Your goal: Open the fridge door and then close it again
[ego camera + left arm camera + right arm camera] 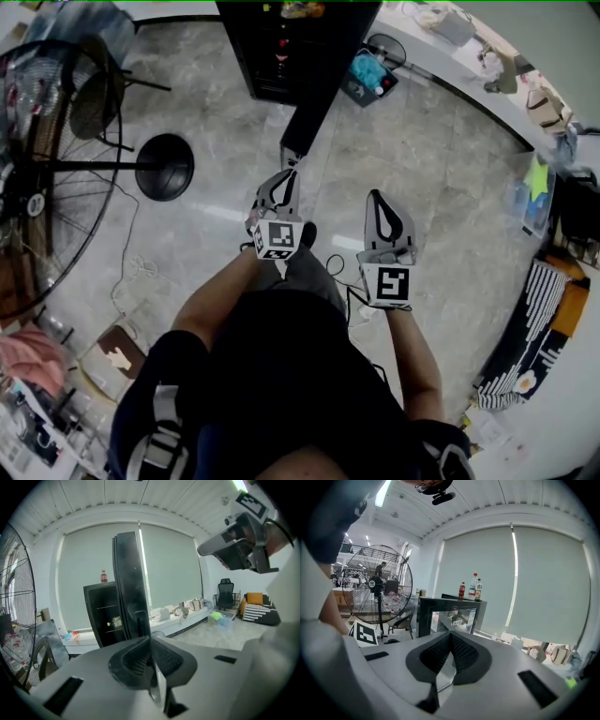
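Left forearm (217,292) and right forearm (419,354) reach forward, side by side. Left gripper (288,175): jaws together. Right gripper (376,198): jaws together, nothing between them.

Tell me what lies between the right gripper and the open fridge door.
Only bare floor: in the head view nothing stands on it between the right gripper and the fridge door.
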### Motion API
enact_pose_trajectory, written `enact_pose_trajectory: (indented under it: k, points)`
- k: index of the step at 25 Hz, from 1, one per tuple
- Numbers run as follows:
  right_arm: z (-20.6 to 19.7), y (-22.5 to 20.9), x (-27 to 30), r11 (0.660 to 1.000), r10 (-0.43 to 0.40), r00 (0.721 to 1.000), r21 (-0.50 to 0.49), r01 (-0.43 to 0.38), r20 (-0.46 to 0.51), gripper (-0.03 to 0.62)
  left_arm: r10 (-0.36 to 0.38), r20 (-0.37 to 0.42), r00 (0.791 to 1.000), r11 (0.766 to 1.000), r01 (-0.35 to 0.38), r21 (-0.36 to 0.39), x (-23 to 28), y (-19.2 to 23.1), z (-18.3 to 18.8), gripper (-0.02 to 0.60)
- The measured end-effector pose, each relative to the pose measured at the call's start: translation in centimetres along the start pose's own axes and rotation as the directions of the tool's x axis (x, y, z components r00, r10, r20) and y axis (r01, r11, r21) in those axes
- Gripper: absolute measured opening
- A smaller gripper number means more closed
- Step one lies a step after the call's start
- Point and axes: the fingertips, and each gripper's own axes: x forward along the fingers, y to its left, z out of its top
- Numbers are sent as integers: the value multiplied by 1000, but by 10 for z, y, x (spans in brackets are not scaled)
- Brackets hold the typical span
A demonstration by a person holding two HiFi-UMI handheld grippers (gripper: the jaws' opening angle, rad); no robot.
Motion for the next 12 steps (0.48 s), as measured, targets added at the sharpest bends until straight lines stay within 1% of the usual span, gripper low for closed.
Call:
enact_pose_trajectory:
  k: [2, 3, 4, 6, 11, 12]
  points:
    - [2, 3, 1, 1000, 7, 1000, -2, -7, 10, 20, -5, -4, 1000, 1000, 5, 3, -7, 3, -3, 30]
    - [3, 4, 2, 1000, 15, 1000, 2, -15, 15, 42, -6, -3, 1000, 1000, 6, 4, -9, 5, -4, 26]
    - [4, 6, 4, 1000, 24, 1000, 8, -24, 19, 96, -9, -1, 1000, 1000, 9, 5, -12, 7, -4, 25]
    - [6, 9, 6, 999, 35, 999, 13, -35, 21, 156, -19, 3, 1000, 1000, 19, 3, -16, 8, -3, 25]
    - [11, 9, 8, 999, 36, 999, 18, -37, 27, 168, -37, 16, 999, 999, 37, -10, -23, 13, 1, 23]
    - [12, 9, 8, 999, 39, 999, 19, -40, 33, 181, -40, 16, 999, 999, 40, -13, -25, 16, 2, 23]
